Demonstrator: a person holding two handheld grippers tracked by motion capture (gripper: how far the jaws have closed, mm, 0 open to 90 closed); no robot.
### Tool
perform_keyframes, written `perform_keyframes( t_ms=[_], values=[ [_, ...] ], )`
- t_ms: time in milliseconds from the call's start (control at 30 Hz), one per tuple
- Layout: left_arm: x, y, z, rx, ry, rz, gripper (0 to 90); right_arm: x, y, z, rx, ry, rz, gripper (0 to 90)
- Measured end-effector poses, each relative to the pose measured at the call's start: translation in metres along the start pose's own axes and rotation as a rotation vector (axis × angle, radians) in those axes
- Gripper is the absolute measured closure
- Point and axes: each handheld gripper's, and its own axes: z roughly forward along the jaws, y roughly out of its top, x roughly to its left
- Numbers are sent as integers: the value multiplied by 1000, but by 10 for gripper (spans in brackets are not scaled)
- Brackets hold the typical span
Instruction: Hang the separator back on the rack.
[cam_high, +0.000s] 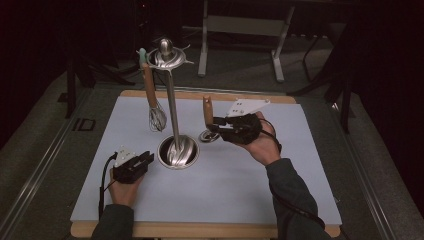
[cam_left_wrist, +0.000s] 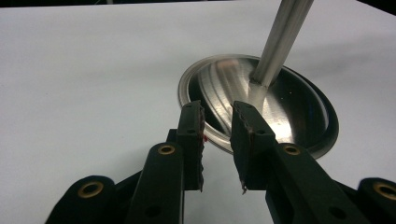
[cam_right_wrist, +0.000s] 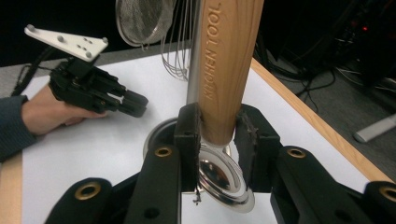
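Observation:
A steel utensil stand (cam_high: 172, 100) rises from a round dished base (cam_high: 178, 152) in the middle of the white mat. A wooden-handled whisk (cam_high: 156, 116) hangs from a hook at the stand's top left. My right gripper (cam_high: 214, 125) is shut on the wooden handle (cam_right_wrist: 228, 70) of a second utensil, held upright just right of the base, with its round metal head (cam_high: 207, 136) low over the mat. The handle reads "KITCHEN TOOL". My left gripper (cam_high: 147, 159) rests on the mat left of the base; in the left gripper view (cam_left_wrist: 218, 109) its jaws stand apart with nothing between them, close to the base rim (cam_left_wrist: 219, 140).
The white mat (cam_high: 240, 185) lies on a wooden-edged table (cam_high: 200, 230). Curved hooks (cam_high: 185, 60) ring the stand's top under a ball finial. A metal frame (cam_high: 240, 30) stands on the floor beyond the table. In the right gripper view, cables (cam_right_wrist: 317, 79) lie past the table's edge.

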Motion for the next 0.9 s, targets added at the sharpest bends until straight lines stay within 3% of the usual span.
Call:
perform_keyframes(
  t_ms=[533,900],
  values=[
    [0,0,0,-1,-1,3,741,-9,8,-4,-100,141,11,710],
    [0,0,0,-1,-1,2,740,-6,26,-2,-109,146,-20,710]
  ],
)
